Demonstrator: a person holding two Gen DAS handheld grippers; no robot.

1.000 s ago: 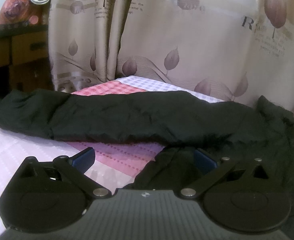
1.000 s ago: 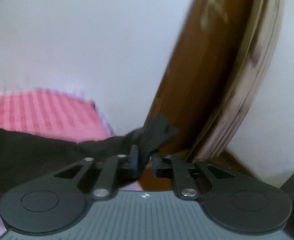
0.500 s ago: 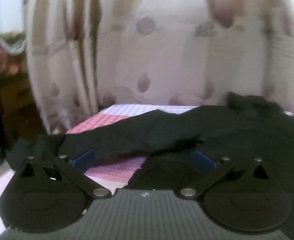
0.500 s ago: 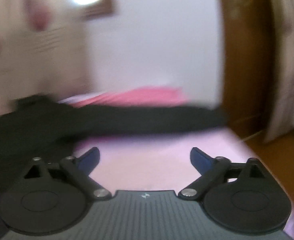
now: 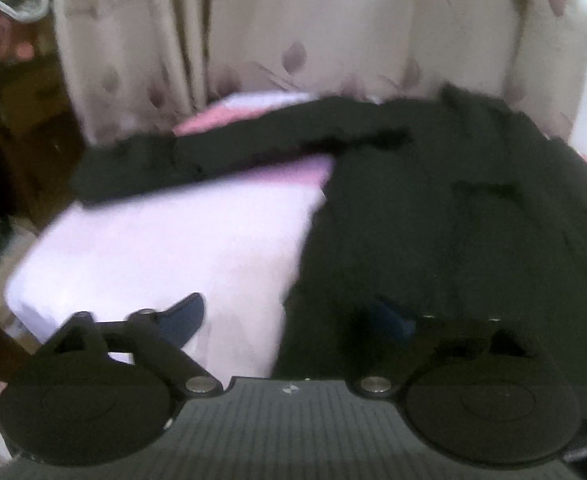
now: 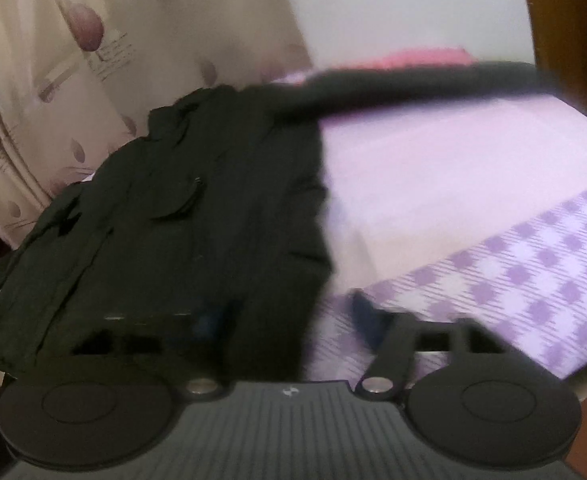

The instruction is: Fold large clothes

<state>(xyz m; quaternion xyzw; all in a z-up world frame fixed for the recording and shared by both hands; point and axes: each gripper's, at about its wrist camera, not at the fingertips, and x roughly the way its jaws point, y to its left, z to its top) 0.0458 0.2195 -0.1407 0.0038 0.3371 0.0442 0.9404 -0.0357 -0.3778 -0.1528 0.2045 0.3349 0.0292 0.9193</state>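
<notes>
Curtains with a leaf print point(image 5: 293, 32) hang behind a bed point(image 6: 453, 168) covered in a lilac and pink checked sheet, and that's where all this happens.

Both views are pretty smeared. Left gripper point(image 5: 293, 316) has its jaws closing, one blue pad over bare sheet and the other over dark fabric, with the hem edge of the black jacket point(image 5: 453, 220) sitting between them; I can't see them pressing on it yet. Right gripper point(image 6: 285, 316) is closing too, straddling the jacket's point(image 6: 213, 220) other bottom edge, nothing pinched yet as far as I can tell.

Relative to the jacket: it lies flat across the bed, collar toward the curtains, one sleeve point(image 5: 213, 156) stretched out to its left side, the other sleeve point(image 6: 413, 80) out toward the wooden door frame point(image 6: 565, 20).

My take: they're lining up to grab the bottom hem. Get both layers of fabric deep into the pads before lifting, and keep the two corners level so the fold lands straight.
</notes>
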